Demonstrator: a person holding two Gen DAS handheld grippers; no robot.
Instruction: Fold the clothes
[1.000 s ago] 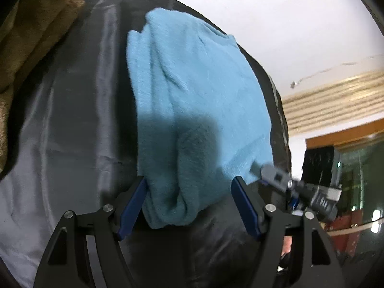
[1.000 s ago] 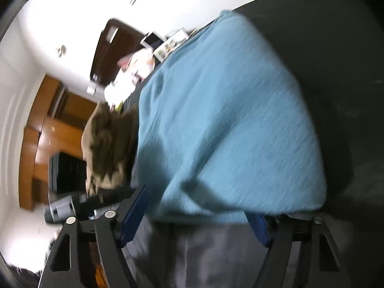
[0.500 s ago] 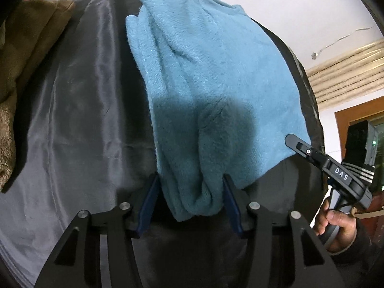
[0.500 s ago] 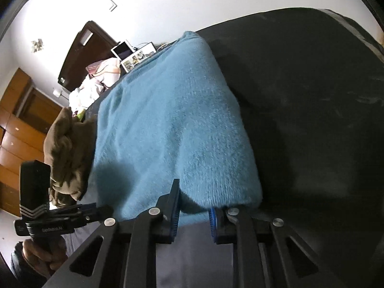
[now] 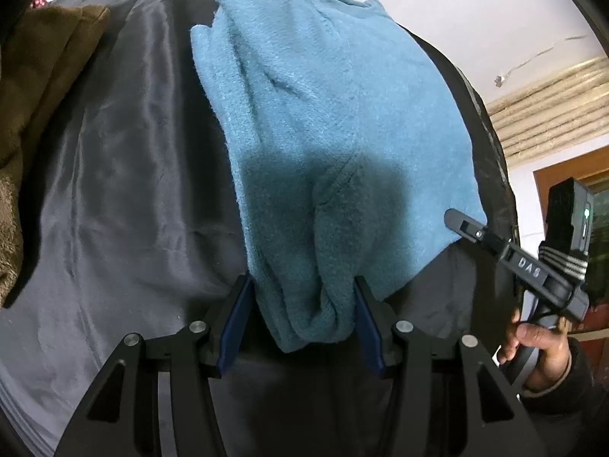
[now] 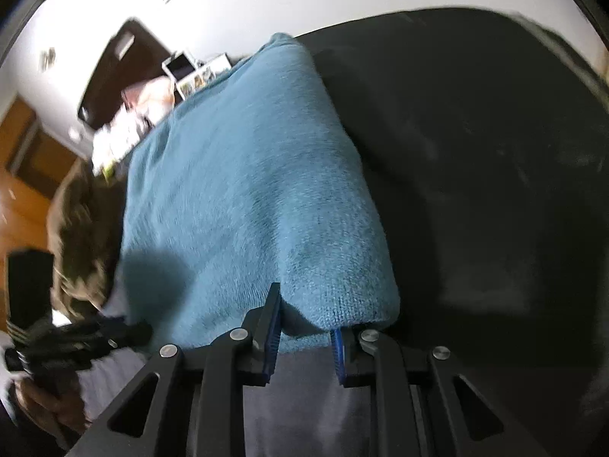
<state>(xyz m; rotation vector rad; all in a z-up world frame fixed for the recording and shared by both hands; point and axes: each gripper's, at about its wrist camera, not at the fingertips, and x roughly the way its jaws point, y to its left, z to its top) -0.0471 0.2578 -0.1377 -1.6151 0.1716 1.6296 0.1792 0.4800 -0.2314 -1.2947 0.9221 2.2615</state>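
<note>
Now two grippers — left gripper [image 5: 300,320], right gripper [image 6: 304,327] — each pinch one blue sweater [image 5: 335,144] (folded).

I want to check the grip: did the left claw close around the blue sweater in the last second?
Yes. The left claw has narrowed: its fingers now sit against the bunched corner of the blue sweater, where before there were gaps on the black cloth.

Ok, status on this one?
Left gripper closed around blue garment corner. Right gripper pinching its other corner. Brown clothes lie apart, nothing blocking.
</note>
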